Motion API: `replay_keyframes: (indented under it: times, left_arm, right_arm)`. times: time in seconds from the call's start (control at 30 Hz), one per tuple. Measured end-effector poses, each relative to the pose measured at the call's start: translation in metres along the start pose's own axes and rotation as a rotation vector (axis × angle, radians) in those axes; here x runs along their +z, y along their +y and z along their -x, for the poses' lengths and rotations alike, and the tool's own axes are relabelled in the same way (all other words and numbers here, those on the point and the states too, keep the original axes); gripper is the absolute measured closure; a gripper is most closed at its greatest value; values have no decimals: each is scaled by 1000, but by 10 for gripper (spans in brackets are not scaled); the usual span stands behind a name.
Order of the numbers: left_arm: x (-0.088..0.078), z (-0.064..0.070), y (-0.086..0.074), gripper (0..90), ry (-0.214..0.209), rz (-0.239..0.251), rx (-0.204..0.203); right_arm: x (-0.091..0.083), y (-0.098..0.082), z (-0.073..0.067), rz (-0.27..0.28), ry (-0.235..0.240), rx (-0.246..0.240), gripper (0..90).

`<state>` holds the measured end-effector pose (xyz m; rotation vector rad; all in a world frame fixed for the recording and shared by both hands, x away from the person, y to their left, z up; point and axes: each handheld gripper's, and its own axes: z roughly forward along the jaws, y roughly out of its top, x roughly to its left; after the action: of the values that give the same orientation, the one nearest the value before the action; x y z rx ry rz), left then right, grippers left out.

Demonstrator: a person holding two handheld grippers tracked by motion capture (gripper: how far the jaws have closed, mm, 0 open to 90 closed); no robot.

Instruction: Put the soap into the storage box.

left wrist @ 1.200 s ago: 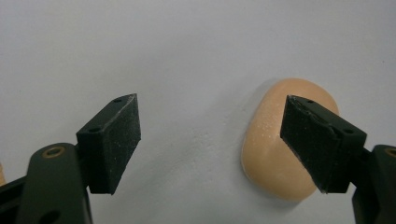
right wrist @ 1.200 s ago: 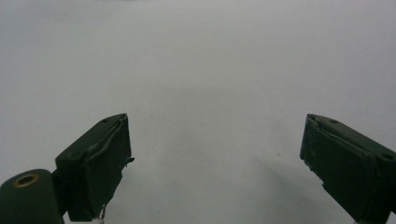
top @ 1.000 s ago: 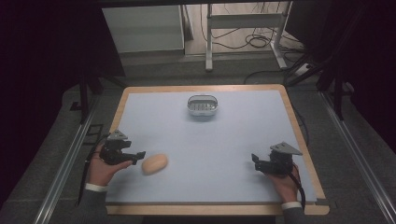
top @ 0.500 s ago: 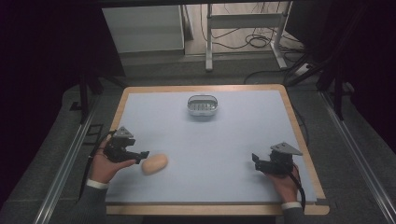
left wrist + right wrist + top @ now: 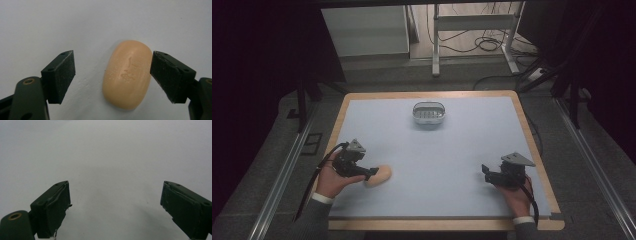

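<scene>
A tan oval bar of soap [image 5: 379,175] [image 5: 127,74] lies flat on the pale blue mat at the near left. My left gripper [image 5: 370,174] [image 5: 112,77] is open and tilted down over it, its jaws standing either side of the bar; the right pad looks to touch the bar's edge, the left pad stands well off it. A small metal basket-like dish [image 5: 429,113] sits at the far middle of the mat. My right gripper [image 5: 485,173] [image 5: 115,207] is open at the near right, held low over bare mat with nothing between its jaws.
The mat [image 5: 462,150] covers a table with a wooden rim [image 5: 532,145]. Beyond the far edge are a floor with cables, a metal frame's legs [image 5: 436,45] and a white cabinet [image 5: 364,30]. Metal rails [image 5: 282,175] run along both sides of the table.
My left gripper has moved right and down towards the soap, so its open jaws now straddle the bar. The right gripper has stayed put.
</scene>
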<state>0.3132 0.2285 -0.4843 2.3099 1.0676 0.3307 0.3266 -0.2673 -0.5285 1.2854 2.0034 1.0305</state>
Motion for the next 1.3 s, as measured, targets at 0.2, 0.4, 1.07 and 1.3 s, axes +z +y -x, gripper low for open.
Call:
replay_keyframes:
  times: [0.2, 0.4, 1.07, 1.3]
  left_arm:
    - [9, 5, 0, 203, -15, -41, 23]
    - [16, 7, -2, 203, -22, -68, 35]
    - [42, 15, -6, 245, -62, -169, 64]
    - [42, 15, -7, 290, -55, -160, 67]
  right_arm:
    - [0, 0, 0, -3, 0, 1, 94]
    - [0, 0, 0, -5, -3, 2, 94]
    - [1, 0, -1, -11, -10, 0, 94]
    - [1, 0, -1, -11, -12, 0, 96]
